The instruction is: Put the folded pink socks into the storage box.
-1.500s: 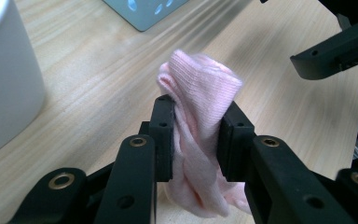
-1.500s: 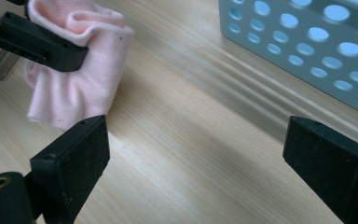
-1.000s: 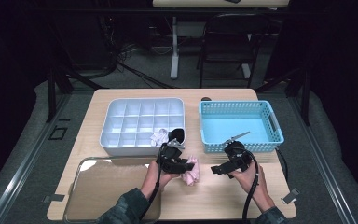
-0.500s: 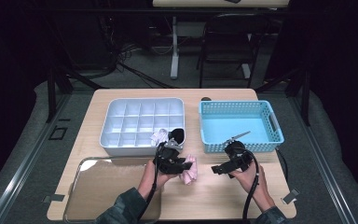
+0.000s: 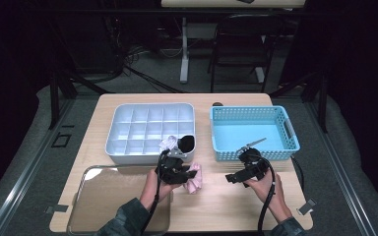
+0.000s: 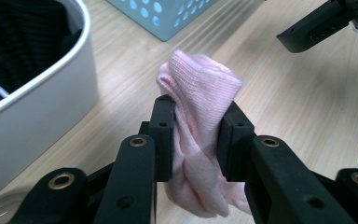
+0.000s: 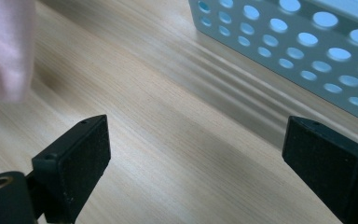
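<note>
Table (image 5: 128, 105), light wood: taken as ref. landmark.
Clear lid/tray (image 5: 113, 196) is seen flat at table's near-left corner.
Grey divided organiser (image 5: 150, 130) is set on table's far-left half; a black item (image 5: 187, 142) and a white cloth (image 5: 167, 143) are held in its near-right compartments.
Blue perforated basket (image 5: 253, 130) is placed on table's far-right half, just beside organiser, not touching.
Left gripper (image 6: 196, 130) is positioned over table centre, near edge of organiser close by. Jaws are closed on pink sock (image 6: 200, 93), pads pressed on both sides; sock is bunched, upper end standing above jaws, lower end hanging toward table. In high view sock (image 5: 195, 178) is seen just off the organiser's near-right corner.
Right gripper (image 7: 196, 168) is held low over table's near-right part, in front of basket. Jaws are spread wide, nothing betw. them; bare wood is seen in gap.
</note>
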A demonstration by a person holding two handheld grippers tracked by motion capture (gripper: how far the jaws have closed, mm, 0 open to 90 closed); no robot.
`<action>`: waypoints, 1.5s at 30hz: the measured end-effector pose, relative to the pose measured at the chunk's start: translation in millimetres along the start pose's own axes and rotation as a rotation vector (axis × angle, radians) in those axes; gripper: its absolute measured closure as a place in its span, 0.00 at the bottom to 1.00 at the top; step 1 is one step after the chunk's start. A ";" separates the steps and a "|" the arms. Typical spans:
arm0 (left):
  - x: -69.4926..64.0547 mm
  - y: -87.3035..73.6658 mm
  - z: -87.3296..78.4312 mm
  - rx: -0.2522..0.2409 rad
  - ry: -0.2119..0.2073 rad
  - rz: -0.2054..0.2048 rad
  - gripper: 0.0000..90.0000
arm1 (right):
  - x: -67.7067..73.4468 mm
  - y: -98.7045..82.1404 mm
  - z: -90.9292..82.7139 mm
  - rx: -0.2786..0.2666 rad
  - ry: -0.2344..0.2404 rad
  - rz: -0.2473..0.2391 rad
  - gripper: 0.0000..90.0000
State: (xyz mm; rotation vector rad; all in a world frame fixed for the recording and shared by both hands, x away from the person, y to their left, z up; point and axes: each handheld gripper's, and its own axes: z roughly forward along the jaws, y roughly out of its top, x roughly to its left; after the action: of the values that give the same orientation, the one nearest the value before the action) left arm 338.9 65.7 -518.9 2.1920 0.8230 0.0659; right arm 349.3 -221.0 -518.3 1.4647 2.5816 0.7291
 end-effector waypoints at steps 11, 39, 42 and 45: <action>3.7 -7.3 -16.0 -0.021 0.048 0.013 0.80 | -4.6 -2.3 -0.1 0.001 -0.007 0.006 0.08; -2.1 -8.8 -28.2 -0.043 0.105 0.055 0.79 | -8.3 -5.6 3.9 -0.001 0.035 -0.011 0.08; -3.7 -8.5 -28.1 -0.051 0.106 0.060 0.80 | -6.7 -4.7 0.9 -0.031 0.026 -0.007 0.08; 0.9 -8.0 -31.0 -0.052 0.113 0.062 0.80 | -11.1 -4.2 2.3 -0.022 0.015 -0.001 0.08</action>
State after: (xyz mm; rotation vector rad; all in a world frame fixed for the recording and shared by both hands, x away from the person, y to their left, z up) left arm 326.1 90.4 -503.0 2.1808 0.8062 0.2417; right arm 352.6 -231.2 -524.0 1.4571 2.5763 0.7684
